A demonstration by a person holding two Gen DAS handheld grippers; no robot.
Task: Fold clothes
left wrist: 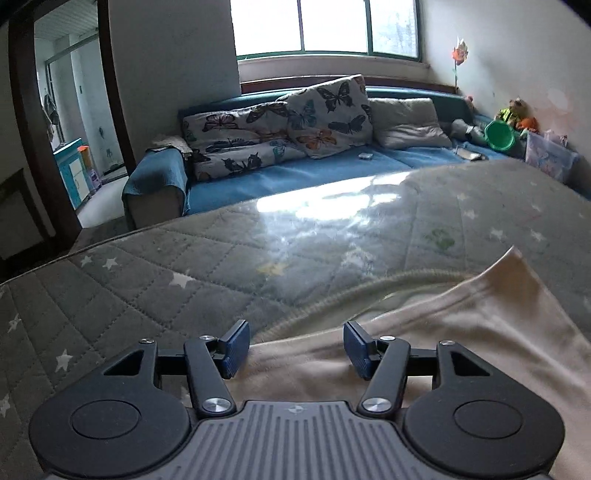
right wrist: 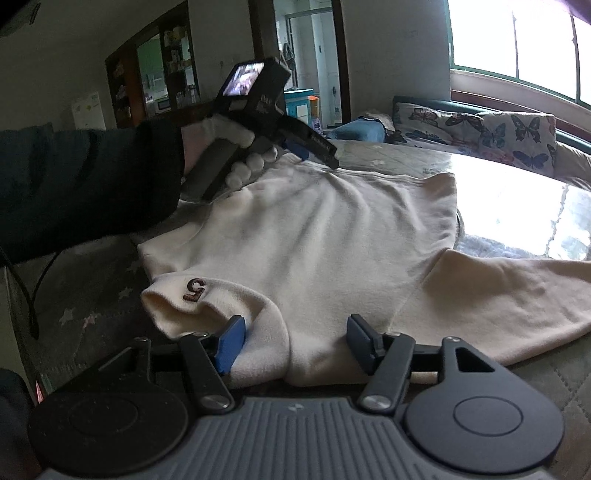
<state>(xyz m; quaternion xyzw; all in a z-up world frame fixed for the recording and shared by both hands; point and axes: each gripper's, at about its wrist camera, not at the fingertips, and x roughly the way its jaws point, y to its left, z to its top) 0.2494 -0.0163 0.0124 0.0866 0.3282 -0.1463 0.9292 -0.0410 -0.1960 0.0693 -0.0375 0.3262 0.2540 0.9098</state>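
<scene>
Daylight from a wide window (left wrist: 325, 26) falls across a living room where a blue sofa (left wrist: 295, 173) carries butterfly-print pillows (left wrist: 325, 110) and a plain pale cushion (left wrist: 410, 123), with a green bucket (left wrist: 500, 136) and some toys at its far end. Nearer the cameras lies a grey quilted mat (left wrist: 166, 280) with small white stars, glare from the window shining off its middle. A cream sweatshirt (right wrist: 314, 236) is spread flat on this mat, one sleeve (right wrist: 517, 291) reaching out toward the right side of the right wrist view, and a rolled cuff or collar with a dark red "5" patch (right wrist: 194, 288) sitting at its near left edge. The left tongs (left wrist: 295, 349) stand wide apart just above one end of the sweatshirt (left wrist: 461, 350), its ribbed hem curving away in front of them — nothing is held between the blue pads. In the right wrist view the same left tongs (right wrist: 314, 149) are seen at the far edge of the sweatshirt, held by a hand in a white glove (right wrist: 229, 147) with a dark sleeve; from this side I cannot tell how far they are parted. The right tongs (right wrist: 295, 343) are also wide apart at the near edge of the sweatshirt — a fold of cream cloth lies between the pads, and the left pad looks to be against it, but they are not closed on it.
</scene>
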